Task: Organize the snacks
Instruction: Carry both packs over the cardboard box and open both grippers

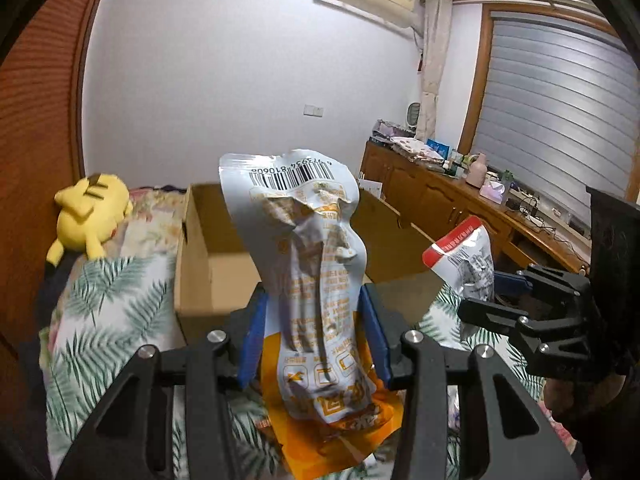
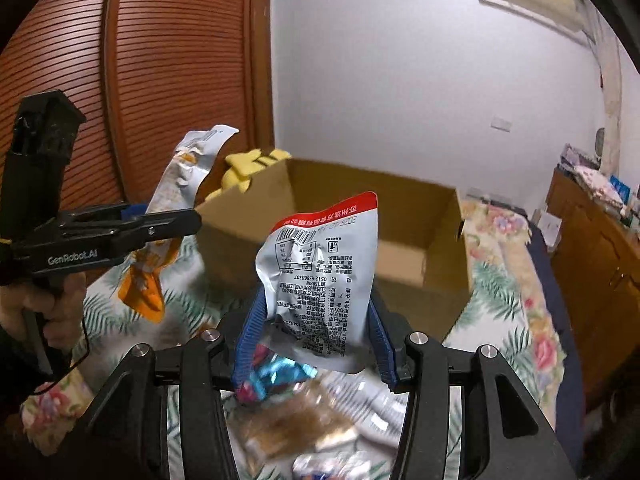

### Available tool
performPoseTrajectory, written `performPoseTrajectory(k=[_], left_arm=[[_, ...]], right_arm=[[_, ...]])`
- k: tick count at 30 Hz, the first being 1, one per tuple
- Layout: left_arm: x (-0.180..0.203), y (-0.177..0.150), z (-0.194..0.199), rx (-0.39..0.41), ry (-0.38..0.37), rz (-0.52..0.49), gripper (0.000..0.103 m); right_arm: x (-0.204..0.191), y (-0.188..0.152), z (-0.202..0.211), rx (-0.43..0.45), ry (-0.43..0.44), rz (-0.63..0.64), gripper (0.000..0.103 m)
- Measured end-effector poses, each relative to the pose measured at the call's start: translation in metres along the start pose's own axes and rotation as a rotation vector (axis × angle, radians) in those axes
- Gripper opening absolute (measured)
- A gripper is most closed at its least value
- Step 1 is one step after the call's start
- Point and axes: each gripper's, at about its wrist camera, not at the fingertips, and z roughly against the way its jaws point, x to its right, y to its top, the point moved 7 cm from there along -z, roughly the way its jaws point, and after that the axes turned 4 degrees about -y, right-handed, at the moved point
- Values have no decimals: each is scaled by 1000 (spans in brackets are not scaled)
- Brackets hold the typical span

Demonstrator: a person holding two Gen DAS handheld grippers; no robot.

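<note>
Orange snack packet (image 1: 316,280) pinched in left gripper (image 1: 314,336), red-topped packet (image 2: 320,280) clamped in right gripper (image 2: 316,340)

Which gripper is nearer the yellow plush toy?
Left. The left gripper, holding the orange packet, is on the plush toy's side of the box. The right gripper, holding the red-edged packet, is farther, across the box.

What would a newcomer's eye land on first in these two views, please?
Probably the two snack packets held up in the air: an orange packet pinched in the left gripper and a red-topped silver packet in the right gripper. Behind both stands an open cardboard box on the floral bedspread, with a yellow plush at its left.
</note>
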Motion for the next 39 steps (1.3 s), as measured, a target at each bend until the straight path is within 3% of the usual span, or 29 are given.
performPoseTrajectory(k=[8,19,39], left_arm=[[-26,31,-38,-9,25,-17,44],[-49,60,-82,-11,66,-16,44],[-50,46,-124,-104,108,-55,51]], right_arm=[[10,40,-39,18,-19,33,50],[23,50,-83,-2,-48,29,50],[44,32,-133,-126,-16,-76,51]])
